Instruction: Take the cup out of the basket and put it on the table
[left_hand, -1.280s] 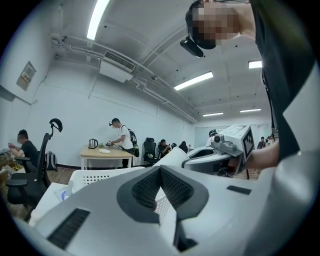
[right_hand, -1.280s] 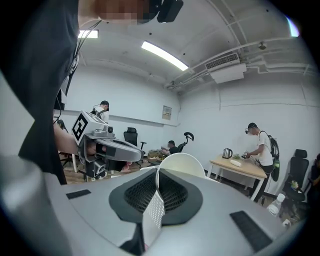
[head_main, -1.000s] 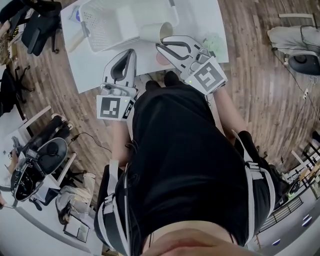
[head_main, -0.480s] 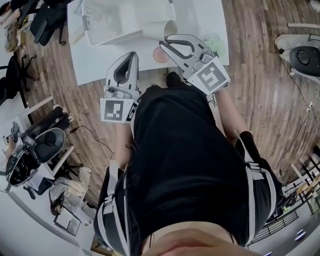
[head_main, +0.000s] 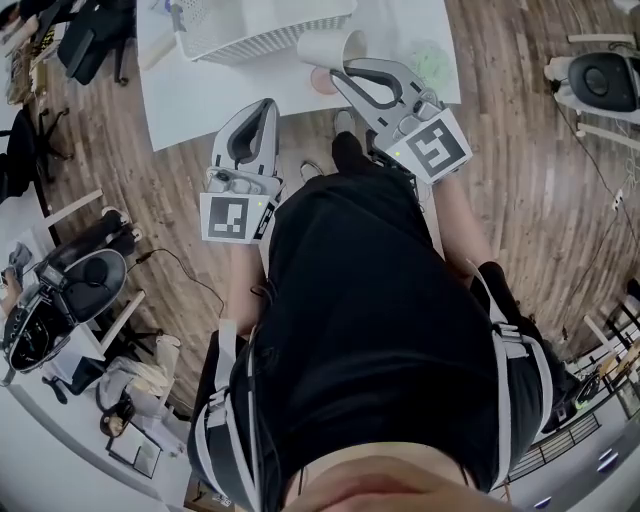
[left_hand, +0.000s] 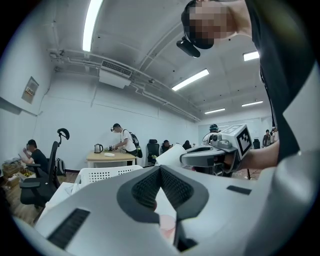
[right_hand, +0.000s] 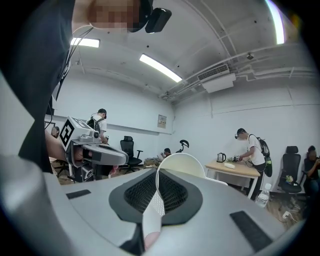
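Observation:
In the head view my right gripper (head_main: 343, 68) is shut on the wall of the white cup (head_main: 328, 46). It holds the cup tilted over the white table (head_main: 200, 100), just in front of the white perforated basket (head_main: 262, 28) and above a pink coaster (head_main: 322, 81). The right gripper view shows the cup's wall (right_hand: 154, 202) pinched between the jaws. My left gripper (head_main: 266, 104) is shut and empty, over the table's near edge to the left of the cup. The left gripper view shows the cup (left_hand: 170, 154), the right gripper (left_hand: 184, 159) and the basket (left_hand: 100, 175).
A pale green item (head_main: 432, 62) lies on the table right of the cup. Dark office chairs (head_main: 85, 40) stand on the wooden floor at the left. Other people (left_hand: 122, 140) work at a wooden table with a kettle (left_hand: 98, 148) far behind.
The right gripper has carried the cup from the basket's front edge out over the table near the pink coaster. The left gripper has shifted a little with it.

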